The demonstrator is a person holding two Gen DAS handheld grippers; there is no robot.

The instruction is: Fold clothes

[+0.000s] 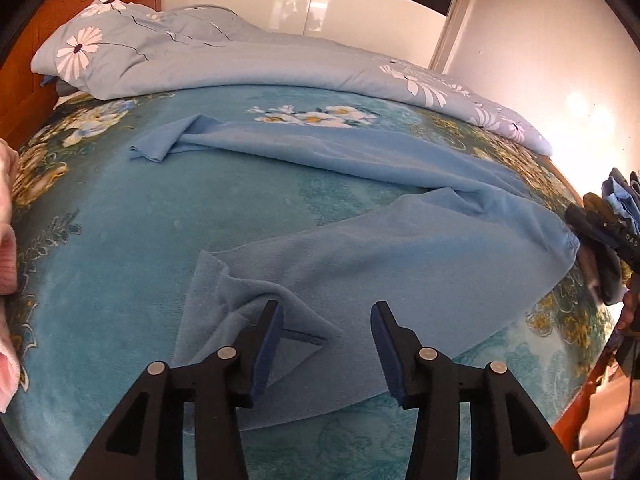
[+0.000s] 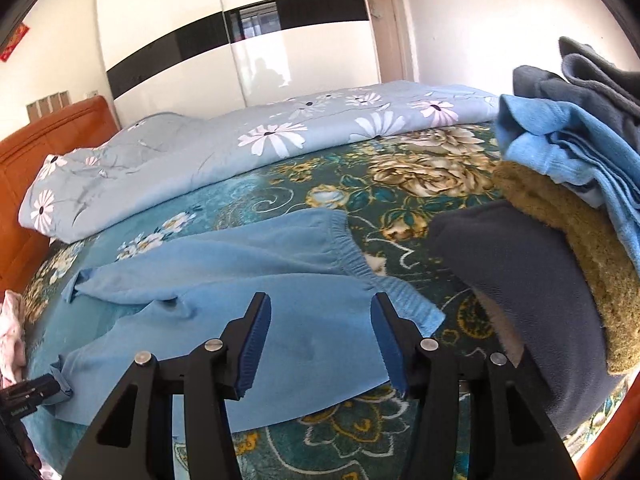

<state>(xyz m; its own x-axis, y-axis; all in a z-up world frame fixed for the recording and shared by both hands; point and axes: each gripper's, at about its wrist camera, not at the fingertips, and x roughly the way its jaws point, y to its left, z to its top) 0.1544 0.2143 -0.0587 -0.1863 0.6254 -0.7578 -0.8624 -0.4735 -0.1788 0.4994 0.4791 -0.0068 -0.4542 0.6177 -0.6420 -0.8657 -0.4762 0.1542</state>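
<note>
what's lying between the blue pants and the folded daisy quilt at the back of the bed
Only bare floral blanket lies between the blue pants and the daisy quilt, as the right wrist view shows.

the bed, in a teal floral blanket, carries blue trousers, a daisy-print quilt and piled clothes.

pink garment cut off, clothes pile cropped

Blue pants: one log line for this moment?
pants flat on bed, unfolded | left claw open over leg hem | right claw open over waistband | pile right
</note>
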